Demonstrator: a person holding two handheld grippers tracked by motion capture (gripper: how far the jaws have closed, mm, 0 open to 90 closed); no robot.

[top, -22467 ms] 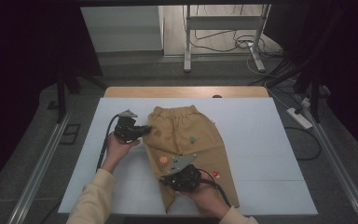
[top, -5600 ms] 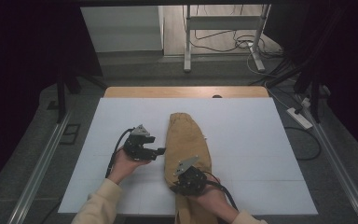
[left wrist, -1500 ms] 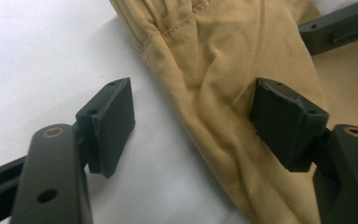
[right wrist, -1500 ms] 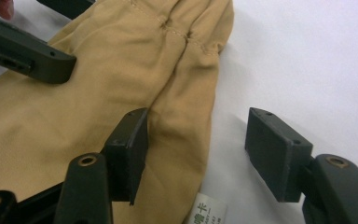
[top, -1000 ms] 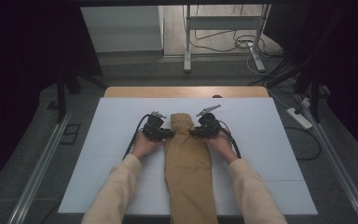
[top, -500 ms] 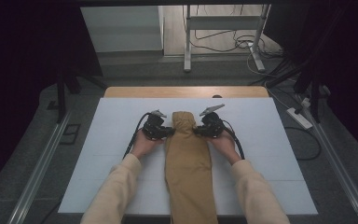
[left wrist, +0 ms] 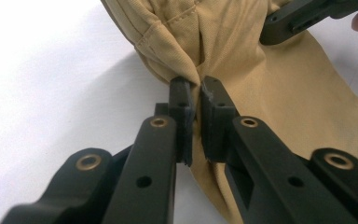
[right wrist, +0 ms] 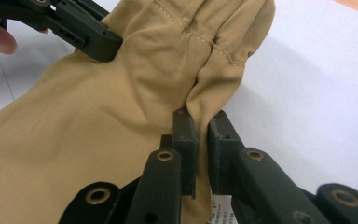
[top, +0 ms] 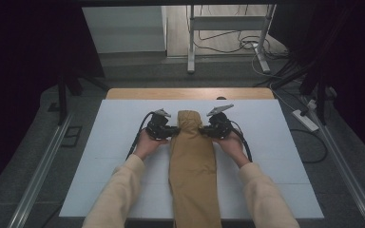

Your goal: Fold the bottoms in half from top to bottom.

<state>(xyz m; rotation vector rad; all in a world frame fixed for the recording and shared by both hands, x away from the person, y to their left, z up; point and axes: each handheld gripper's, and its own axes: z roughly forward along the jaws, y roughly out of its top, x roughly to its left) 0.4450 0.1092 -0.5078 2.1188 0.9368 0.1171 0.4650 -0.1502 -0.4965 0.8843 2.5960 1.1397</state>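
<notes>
The person's cream-sleeved forearms reach up the white-topped bench (top: 100, 156), one on each side of a long tan cotton garment, folded lengthwise into a narrow strip (top: 192, 171) that runs from the near edge away towards the far end. A second ago both claws were a touch wider; their jaws have just been closing, and now the left claw (top: 173, 131) is pinched tight on the garment's left edge and the right claw (top: 203, 130) on its right edge, directly opposite each other near the far, gathered end. In the left gripper view the cloth bunches into a ridge between the black jaws (left wrist: 195, 100), and the right gripper view shows a similar pinch (right wrist: 200, 122). I'd judge that both grips are now set, so the far end is ready to be lifted and folded back towards the person. The fabric looks soft and lightly creased, with stitched seams by the gathered waistband. Beyond the claws lies bare white bench, then a wooden strip (top: 190, 93).
</notes>
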